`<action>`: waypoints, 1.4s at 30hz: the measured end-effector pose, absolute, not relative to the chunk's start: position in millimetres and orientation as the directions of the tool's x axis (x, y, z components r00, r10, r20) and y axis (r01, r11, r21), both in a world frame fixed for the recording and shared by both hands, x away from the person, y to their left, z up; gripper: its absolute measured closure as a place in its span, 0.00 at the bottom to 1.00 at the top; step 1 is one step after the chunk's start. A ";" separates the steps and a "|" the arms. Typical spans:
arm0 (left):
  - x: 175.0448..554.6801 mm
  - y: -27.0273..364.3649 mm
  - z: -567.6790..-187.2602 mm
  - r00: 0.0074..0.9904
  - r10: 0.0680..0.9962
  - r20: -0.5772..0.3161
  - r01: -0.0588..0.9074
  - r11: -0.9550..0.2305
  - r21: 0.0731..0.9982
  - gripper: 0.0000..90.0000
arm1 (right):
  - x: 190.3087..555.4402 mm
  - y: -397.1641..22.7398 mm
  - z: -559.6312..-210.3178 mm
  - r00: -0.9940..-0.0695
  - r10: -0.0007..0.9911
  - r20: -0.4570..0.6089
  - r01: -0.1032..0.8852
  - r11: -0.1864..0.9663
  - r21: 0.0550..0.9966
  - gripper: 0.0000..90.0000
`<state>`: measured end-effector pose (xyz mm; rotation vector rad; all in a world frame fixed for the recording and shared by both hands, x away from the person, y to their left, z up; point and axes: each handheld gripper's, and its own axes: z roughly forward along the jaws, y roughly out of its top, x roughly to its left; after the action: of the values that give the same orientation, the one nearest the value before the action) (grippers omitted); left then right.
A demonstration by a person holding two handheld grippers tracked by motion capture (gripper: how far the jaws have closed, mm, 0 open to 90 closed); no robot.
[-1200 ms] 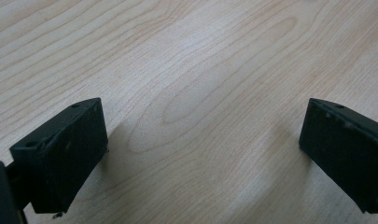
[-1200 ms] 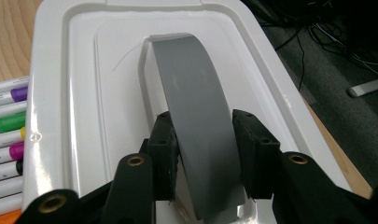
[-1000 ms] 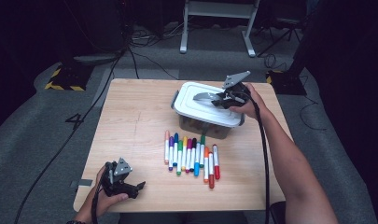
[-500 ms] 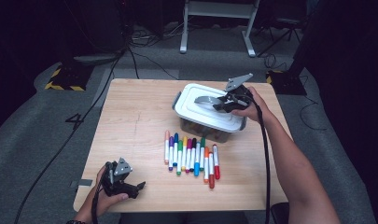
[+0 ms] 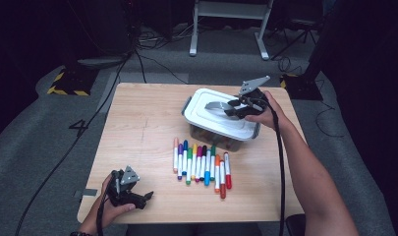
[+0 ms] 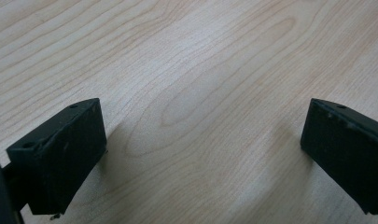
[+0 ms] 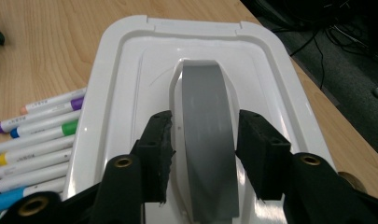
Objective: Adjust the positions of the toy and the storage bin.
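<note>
A light wooden table (image 5: 142,128) stands on grey floor (image 5: 49,147). The right tool (image 7: 204,140), just opening, straddles the white lid's (image 7: 130,84) grey handle (image 7: 207,140); left tool (image 6: 200,154) wide.

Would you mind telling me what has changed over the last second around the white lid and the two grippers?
The right gripper has just been opening: its pads now stand a little off each side of the lid's grey handle, letting it go. The white lid lies on the box as before. The left gripper, open at the near table corner, and the markers stayed put.
</note>
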<state>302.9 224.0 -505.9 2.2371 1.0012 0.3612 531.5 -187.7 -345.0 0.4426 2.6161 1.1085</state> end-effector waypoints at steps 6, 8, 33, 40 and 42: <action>303.4 223.5 -506.2 0.672 0.741 -0.018 0.562 -0.493 0.664 0.00 | 537.1 -174.4 -345.6 -0.907 0.407 -0.106 0.203 0.645 0.737 0.54; 303.4 223.4 -506.2 0.672 0.741 -0.018 0.562 -0.493 0.664 0.00 | 538.3 -170.4 -346.6 -0.908 0.406 -0.099 0.206 0.642 0.739 0.54; 305.1 221.9 -506.0 0.675 0.738 -0.013 0.558 -0.499 0.663 0.00 | 537.3 -157.0 -351.7 -0.931 0.345 -0.116 0.168 0.690 0.704 0.74; 305.1 221.9 -506.0 0.674 0.738 -0.013 0.558 -0.498 0.663 0.00 | 535.7 -159.3 -348.4 -0.937 0.335 -0.096 0.171 0.683 0.711 0.74; 305.1 222.0 -506.0 0.675 0.738 -0.013 0.558 -0.499 0.663 0.00 | 535.0 -160.9 -346.6 -0.938 0.335 -0.088 0.174 0.675 0.717 0.74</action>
<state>305.1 222.0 -506.0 2.2388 0.9932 0.3596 535.0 -160.9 -346.6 0.4116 2.6769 1.1135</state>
